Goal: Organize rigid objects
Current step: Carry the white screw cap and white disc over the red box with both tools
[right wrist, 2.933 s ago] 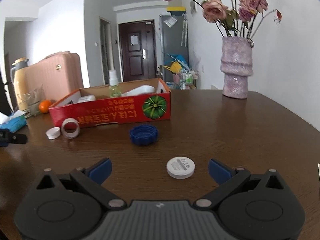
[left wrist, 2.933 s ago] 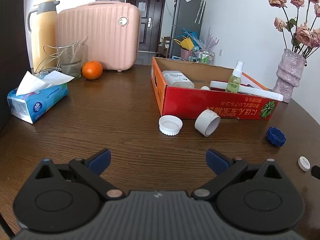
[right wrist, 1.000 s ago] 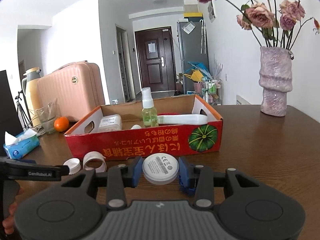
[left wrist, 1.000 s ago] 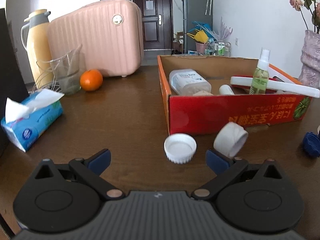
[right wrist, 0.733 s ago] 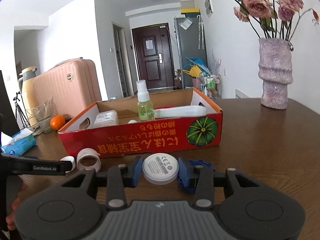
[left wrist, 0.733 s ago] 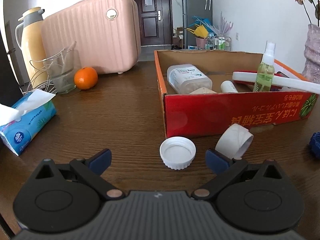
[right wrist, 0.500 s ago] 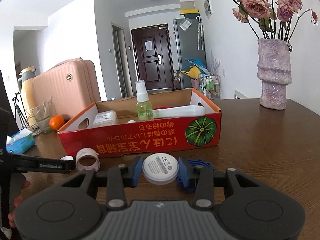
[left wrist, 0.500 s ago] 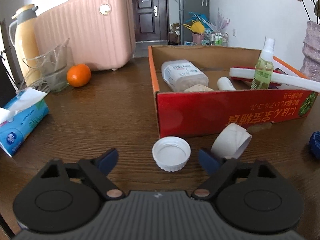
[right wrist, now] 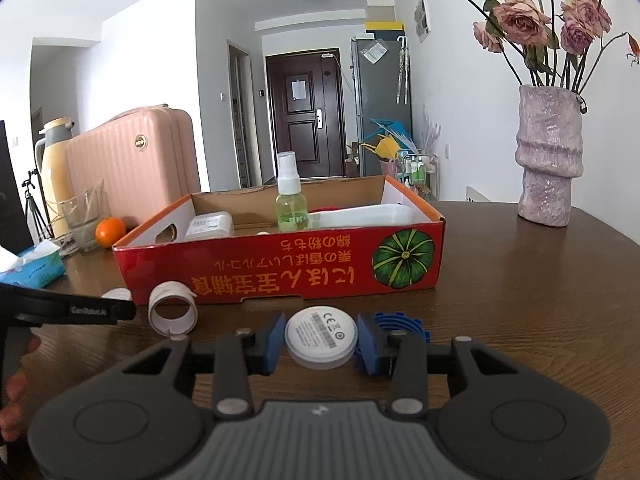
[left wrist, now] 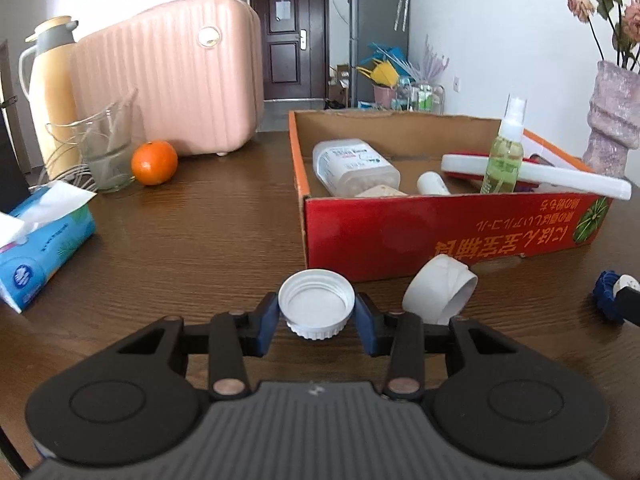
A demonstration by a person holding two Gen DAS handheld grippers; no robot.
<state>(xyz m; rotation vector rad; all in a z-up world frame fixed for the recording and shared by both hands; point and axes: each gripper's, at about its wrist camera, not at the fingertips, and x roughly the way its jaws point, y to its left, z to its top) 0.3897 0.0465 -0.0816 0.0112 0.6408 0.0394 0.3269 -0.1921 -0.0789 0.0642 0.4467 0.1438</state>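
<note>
My left gripper [left wrist: 317,312] is shut on a white ribbed jar lid [left wrist: 316,307], open side up, just in front of the red cardboard box [left wrist: 440,236]. A white tape roll [left wrist: 439,290] lies to its right by the box wall. My right gripper [right wrist: 321,340] is shut on a white round disc [right wrist: 321,336] with a barcode label, held above the table before the box [right wrist: 280,272]. A blue cap [right wrist: 400,325] lies just behind its right finger. The box holds a spray bottle [right wrist: 291,200], a white pill bottle [left wrist: 354,166] and a long white piece [left wrist: 536,176].
On the brown table stand a pink case [left wrist: 176,76], a thermos [left wrist: 52,92], a glass [left wrist: 108,148], an orange [left wrist: 154,162], a tissue pack [left wrist: 40,236] at left and a pink vase with dried roses [right wrist: 548,168] at right. The left gripper shows in the right wrist view [right wrist: 72,310].
My left gripper has closed from open onto the white jar lid. My right gripper, earlier open over the disc, still holds it and has hardly moved in the last second.
</note>
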